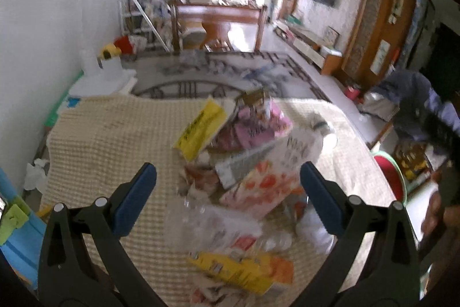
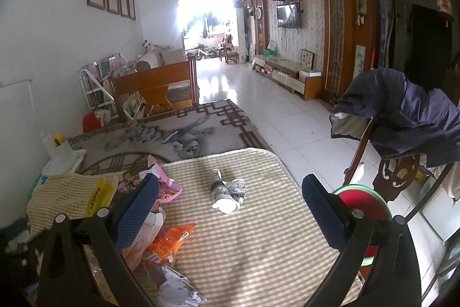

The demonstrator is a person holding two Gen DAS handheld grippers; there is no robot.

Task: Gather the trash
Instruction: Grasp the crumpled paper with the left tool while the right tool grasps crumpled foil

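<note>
A heap of trash lies on a table under a beige checked cloth [image 1: 95, 146]: a yellow wrapper [image 1: 201, 130], a pink packet [image 1: 258, 125], a white box with red print [image 1: 264, 186], a clear plastic bottle [image 1: 218, 217] and a yellow-orange carton [image 1: 244, 269]. My left gripper [image 1: 228, 171] hovers open just above the heap, with nothing between its blue pads. My right gripper [image 2: 230, 186] is open too, over the cloth [image 2: 258, 243]. A crushed paper cup [image 2: 225, 192] lies ahead of it. An orange wrapper [image 2: 169, 243] and crumpled paper [image 2: 175, 287] lie by its left finger.
A red and green bin [image 2: 363, 203] stands at the table's right edge, beside a chair draped with a dark jacket [image 2: 408, 111]. A patterned rug [image 2: 161, 131], a wooden bench [image 2: 155, 88] and white racks [image 2: 95, 88] lie beyond. A person's hand [image 1: 437, 212] shows at right.
</note>
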